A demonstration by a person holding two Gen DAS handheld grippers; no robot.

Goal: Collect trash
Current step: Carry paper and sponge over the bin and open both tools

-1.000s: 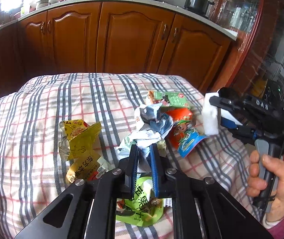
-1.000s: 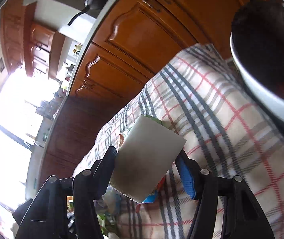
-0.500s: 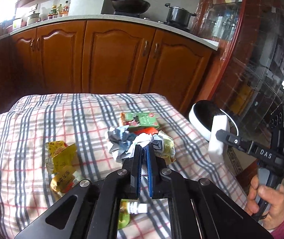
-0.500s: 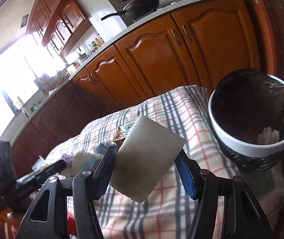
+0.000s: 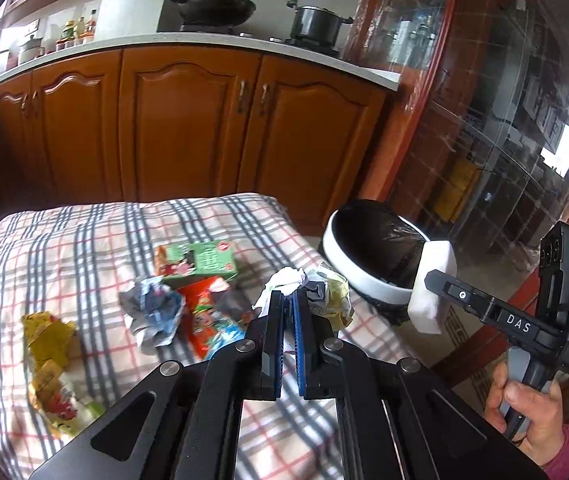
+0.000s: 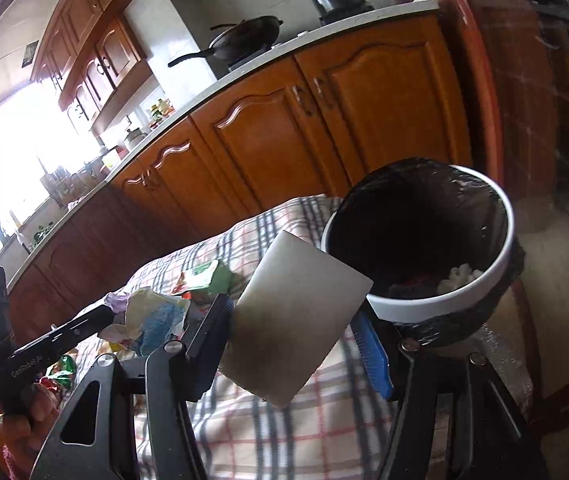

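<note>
Crumpled paper and wrapper scraps, white, grey and yellowish, made up the wad of trash point(image 5: 308, 286) that stuck out from between the fingers of the left claw point(image 5: 288, 304), whose jaws were nearly together and clamped on it. That wad hung just short of the bin point(image 5: 368, 280), a white-rimmed pail lined with a black bag that stood off the corner of the checked cloth. A white block point(image 6: 296, 320), flat and pale like foam or sponge, sat gripped between the half-spread jaws of the right claw point(image 6: 296, 320), tilted with one corner right at the bin's near rim; inside the bin a little white crumple and something reddish lay at the bottom.

On the surface, covered by a red, grey and white plaid cloth point(image 5: 84, 248), more litter lay farther from the bin: a green carton point(image 5: 200, 260), a red snack packet point(image 5: 204, 312) touching it, a grey-blue paper ball point(image 5: 152, 312) beside that, and yellow wrappers point(image 5: 48, 340) farthest from the bin of all. Behind the bin ran brown wooden cabinets point(image 5: 188, 120) under a pale worktop bearing a black wok point(image 5: 212, 6) and a lidded pot point(image 5: 314, 22). A hand point(image 5: 532, 412) held the right claw's handle.
</note>
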